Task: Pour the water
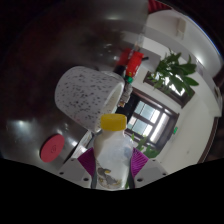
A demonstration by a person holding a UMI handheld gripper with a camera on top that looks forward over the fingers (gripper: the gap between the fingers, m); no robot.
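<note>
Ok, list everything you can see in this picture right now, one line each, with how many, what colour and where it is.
bottle: one, clear with a yellow cap, held between the claw's fingers, cap pointing toward the cup
cup: one, white with dark speckles, lying tilted with its mouth toward the bottle cap, just beyond the bottle
red round object: one, red, on the dark surface beside the left finger; too blurred to identify
plant: one, green leaves, far beyond the bottle near the wall
red item: one, red, high up beyond the cup; too small to tell
dark cabinet: one, dark frame with pale panels, behind the bottle
claw: one, magenta pads, both pressing the bottle's sides
</note>
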